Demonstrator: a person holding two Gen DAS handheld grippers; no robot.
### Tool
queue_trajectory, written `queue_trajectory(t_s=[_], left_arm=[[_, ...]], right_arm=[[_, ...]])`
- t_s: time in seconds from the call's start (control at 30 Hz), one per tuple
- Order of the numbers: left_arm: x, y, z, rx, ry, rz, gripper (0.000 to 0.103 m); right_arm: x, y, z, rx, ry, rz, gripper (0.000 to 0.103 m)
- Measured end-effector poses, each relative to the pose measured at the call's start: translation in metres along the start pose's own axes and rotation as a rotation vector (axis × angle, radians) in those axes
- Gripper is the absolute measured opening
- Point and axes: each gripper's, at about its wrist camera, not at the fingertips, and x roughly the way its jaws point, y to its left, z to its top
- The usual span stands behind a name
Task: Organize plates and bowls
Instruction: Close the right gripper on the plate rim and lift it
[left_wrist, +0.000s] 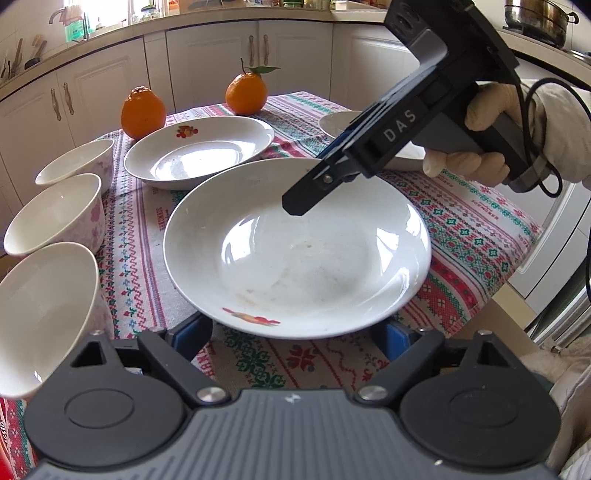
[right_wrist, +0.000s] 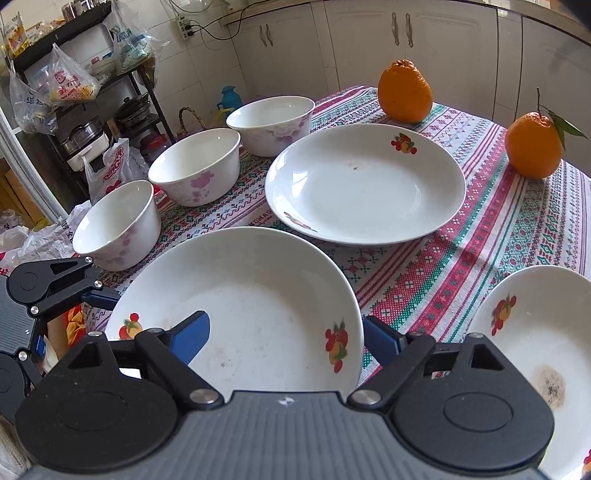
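While the near plate (right_wrist: 236, 306) sits flat on the cloth-covered surface (right_wrist: 461, 258), both claws are gathered at its edge, so the step in hand looks like taking hold of this plate to begin a stack. The right claw (right_wrist: 288, 338) is released and straddles the rim, one blue pad over the inside of the plate and the other outside it above the cloth, with neither seen pressing on the china. The left claw (left_wrist: 293, 332) is released too, its two pads standing wide on either side of the plate's nearest curve and partly tucked below the rim. A second plate (right_wrist: 365, 184) lies just beyond it, close but apart, and a third plate (right_wrist: 535, 332) with a dark stain lies to the right. Three bowls (right_wrist: 195, 166) stand in a row down the left edge of the surface, none nested in another, and two oranges (right_wrist: 404, 92) sit at the far side. Nothing is stacked yet, so the task seems barely begun. The next move likely calls for the right claw to clench squarely on the rim, then raise the plate level, clear of its neighbour's lip, and lower it onto another plate; glazed china may slip in a shallow pinch, so a deep bite on the rim would be wise
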Motion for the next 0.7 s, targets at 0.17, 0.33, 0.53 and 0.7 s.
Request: queue_trajectory(t_s=[0.17,0.33,0.53,0.7], left_arm=[[-0.001,0.0,0.001,0.002,-0.001,-0.012,0.088],[-0.001,0.0,0.001,0.01,-0.003,-0.013,0.088],[-0.001,0.001,0.002,0.012,0.0,-0.019,0.088],[0.0,0.001,0.002,0.012,0.006,-0.021,0.088]], right_arm=[[0.005,-0.009,0.005,0.019,0.025,0.029,0.083],[0.008,-0.015,0.01,0.042,0.046,0.068,0.079],[0.01,-0.023,0.012,0.088,0.061,0.116,0.077],[0.009,-0.023,0.013,0.096,0.062,0.126,0.078]])
